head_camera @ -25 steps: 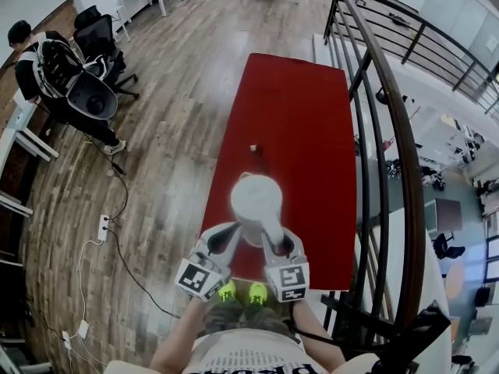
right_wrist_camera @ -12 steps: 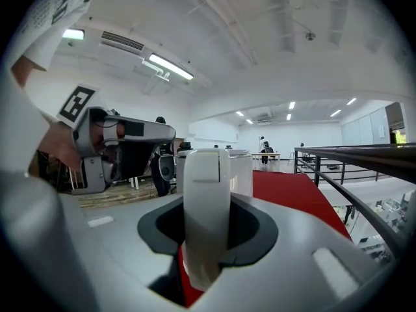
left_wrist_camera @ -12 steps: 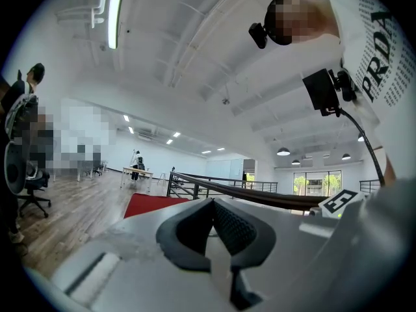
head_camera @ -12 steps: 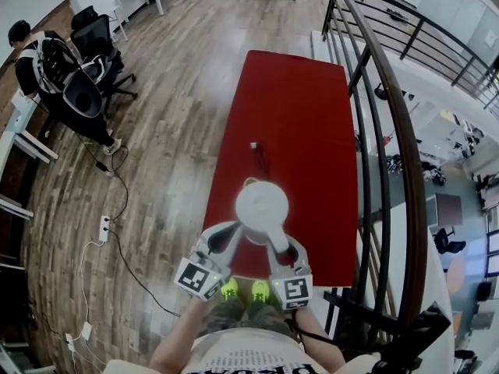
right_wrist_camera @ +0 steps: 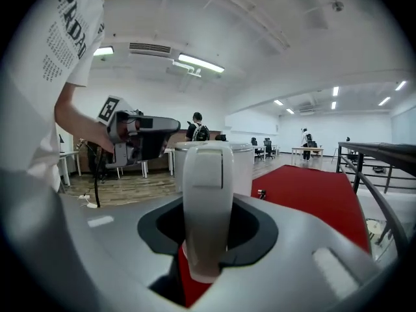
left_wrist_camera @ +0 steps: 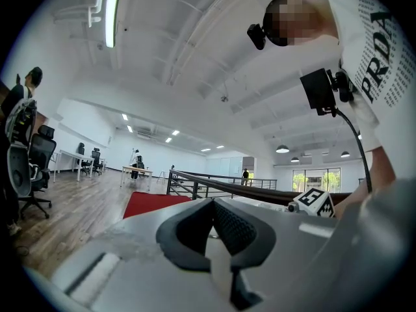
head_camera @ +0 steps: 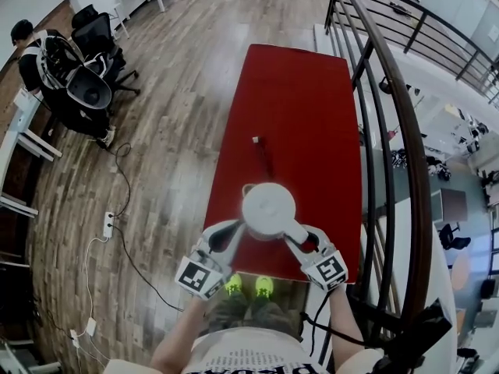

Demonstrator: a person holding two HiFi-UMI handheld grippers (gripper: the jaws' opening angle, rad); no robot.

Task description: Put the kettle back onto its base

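A white kettle (head_camera: 268, 209) is over the near end of the red table (head_camera: 296, 100). My right gripper (head_camera: 290, 236) is shut on its handle; in the right gripper view the white handle (right_wrist_camera: 207, 200) fills the gap between the jaws, with the kettle body (right_wrist_camera: 244, 168) behind it. My left gripper (head_camera: 240, 228) is at the kettle's left side, and its dark pads (left_wrist_camera: 234, 229) meet with nothing between them. A dark cord (head_camera: 263, 158) runs from a plug toward the kettle and disappears beneath it. No base shows; the kettle hides whatever is under it.
A dark metal railing (head_camera: 390, 131) runs along the table's right side, with a drop behind it. The wooden floor to the left has a power strip (head_camera: 107, 224) with cables. A seated person and office chairs (head_camera: 86, 84) are at the far left.
The kettle has shifted a little toward me and to the right in the right gripper. That gripper's marker cube has swung out to the right. The left gripper has stayed put.
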